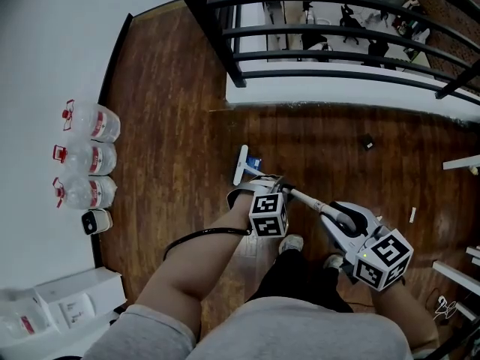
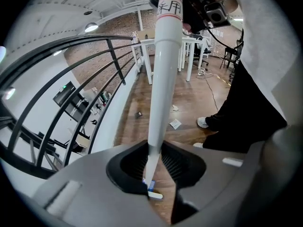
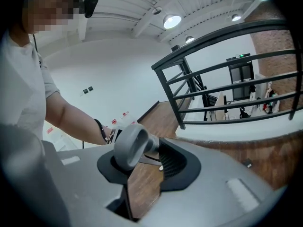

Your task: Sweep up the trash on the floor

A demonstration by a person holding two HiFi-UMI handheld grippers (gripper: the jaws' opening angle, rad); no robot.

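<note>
A white broom pole (image 1: 304, 199) slants across the wooden floor, its flat head (image 1: 241, 165) down beside a small blue scrap (image 1: 255, 162). My left gripper (image 1: 260, 188) is shut on the pole low down; in the left gripper view the pole (image 2: 163, 79) runs up between the jaws of this gripper (image 2: 156, 163). My right gripper (image 1: 346, 220) is shut on the pole's grey handle end (image 3: 129, 145), which sits between its jaws (image 3: 142, 157). Loose trash lies around: a dark bit (image 1: 367, 142), a white strip (image 1: 412, 214) and paper scraps (image 2: 175, 124).
A black railing (image 1: 330, 21) borders a white ledge at the top. Three water jugs (image 1: 88, 156) and a small white device (image 1: 96, 221) line the left wall, with white boxes (image 1: 71, 300) below. White table legs (image 1: 459, 163) and a cable (image 1: 444, 303) are at the right.
</note>
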